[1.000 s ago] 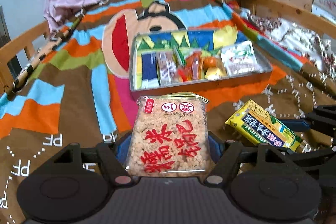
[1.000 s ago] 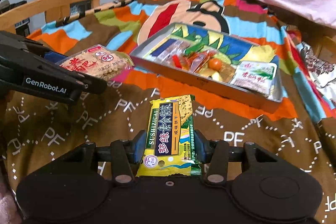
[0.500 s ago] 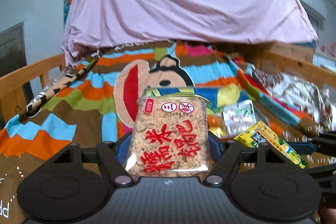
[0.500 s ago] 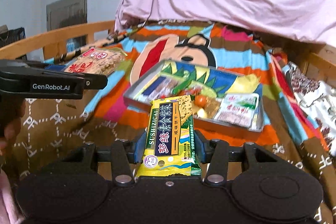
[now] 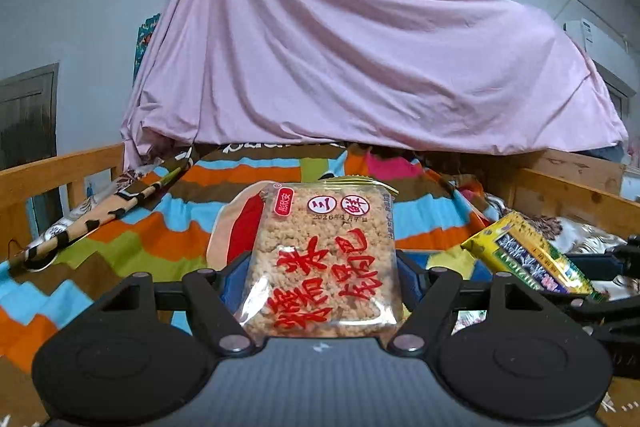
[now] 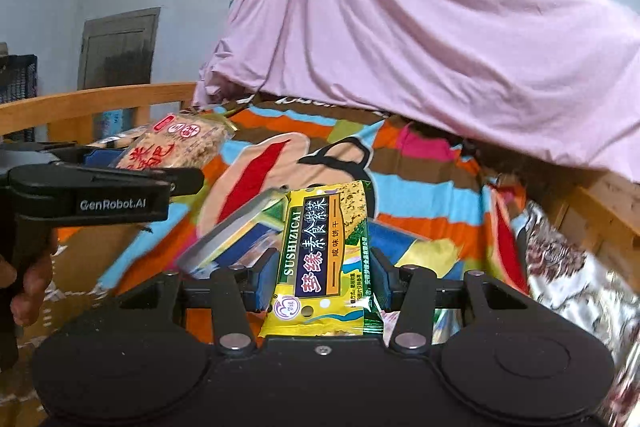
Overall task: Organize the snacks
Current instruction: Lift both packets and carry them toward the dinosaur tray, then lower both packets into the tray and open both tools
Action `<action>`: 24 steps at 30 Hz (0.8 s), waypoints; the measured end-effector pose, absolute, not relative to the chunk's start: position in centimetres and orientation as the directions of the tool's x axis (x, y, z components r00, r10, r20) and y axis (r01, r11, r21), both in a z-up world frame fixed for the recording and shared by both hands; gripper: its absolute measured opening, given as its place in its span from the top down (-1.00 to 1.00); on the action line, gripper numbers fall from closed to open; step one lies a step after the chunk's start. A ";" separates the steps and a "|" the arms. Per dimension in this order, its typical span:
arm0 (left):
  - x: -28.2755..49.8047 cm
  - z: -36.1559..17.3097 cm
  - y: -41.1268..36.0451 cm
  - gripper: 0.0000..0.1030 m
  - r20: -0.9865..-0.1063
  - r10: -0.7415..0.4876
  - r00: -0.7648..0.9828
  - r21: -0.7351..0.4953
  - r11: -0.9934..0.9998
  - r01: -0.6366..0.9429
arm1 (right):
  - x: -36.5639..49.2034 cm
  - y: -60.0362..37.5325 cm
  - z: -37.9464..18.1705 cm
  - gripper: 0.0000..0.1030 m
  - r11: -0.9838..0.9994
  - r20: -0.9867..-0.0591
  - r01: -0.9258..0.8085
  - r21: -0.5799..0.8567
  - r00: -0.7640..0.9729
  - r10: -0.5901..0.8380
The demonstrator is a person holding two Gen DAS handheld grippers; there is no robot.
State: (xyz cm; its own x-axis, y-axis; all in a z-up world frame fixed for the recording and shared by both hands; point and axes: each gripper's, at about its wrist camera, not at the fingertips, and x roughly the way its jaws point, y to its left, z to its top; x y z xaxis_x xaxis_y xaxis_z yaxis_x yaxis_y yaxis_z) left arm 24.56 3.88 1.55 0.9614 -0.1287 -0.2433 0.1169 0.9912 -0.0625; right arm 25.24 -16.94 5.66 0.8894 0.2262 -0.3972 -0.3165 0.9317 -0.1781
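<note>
Both packets have been lifted clear of the striped blanket (image 5: 132,247) since a second ago, and the snack tin (image 6: 224,243) that filled both views has dropped low, so carrying to the tin is judged under way, with nothing placed yet. The rice-crisp packet (image 5: 324,263), clear-fronted with red characters, is pinched upright by the left gripper (image 5: 320,287). The yellow-green Sushizicai biscuit packet (image 6: 324,259) is clamped by the right gripper (image 6: 322,291) above the tin's near edge.

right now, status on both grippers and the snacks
Left hand-held gripper shut on rice cracker pack. Right hand-held gripper shut on yellow biscuit pack. Tin tray ahead, nothing blocking.
</note>
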 end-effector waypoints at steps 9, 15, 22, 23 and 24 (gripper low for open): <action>31.3 -0.2 2.3 -0.47 -0.231 -0.124 0.965 -0.079 0.991 0.108 | 32.5 -18.2 3.4 0.03 0.961 -0.372 -0.230 -0.152 0.914 0.159; 34.5 -1.9 2.2 -0.47 -0.248 -0.097 0.964 -0.092 0.993 0.076 | 36.8 -18.1 0.8 0.03 0.969 -0.384 -0.200 -0.143 0.914 0.132; 38.4 -3.5 2.7 -0.47 -0.385 -0.099 0.918 -0.078 0.994 0.075 | 41.3 -17.9 -2.0 0.03 0.978 -0.456 -0.184 -0.099 0.882 0.120; 38.8 -3.8 2.8 -0.47 -0.407 -0.099 0.908 -0.083 0.994 0.071 | 41.8 -17.9 -2.5 0.03 0.979 -0.467 -0.180 -0.095 0.876 0.116; 39.2 -4.0 3.0 -0.47 -0.425 -0.101 0.899 -0.092 0.993 0.068 | 42.2 -17.8 -2.9 0.03 0.979 -0.479 -0.180 -0.095 0.871 0.113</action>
State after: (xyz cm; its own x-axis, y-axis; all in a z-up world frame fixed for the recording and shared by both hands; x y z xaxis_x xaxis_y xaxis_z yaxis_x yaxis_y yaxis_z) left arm 39.17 2.97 -4.02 0.8994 -0.1007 -0.4254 0.0677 0.9935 -0.0920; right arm 42.20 -17.78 -2.93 0.8707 0.1134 -0.4786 -0.1797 0.9791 -0.0949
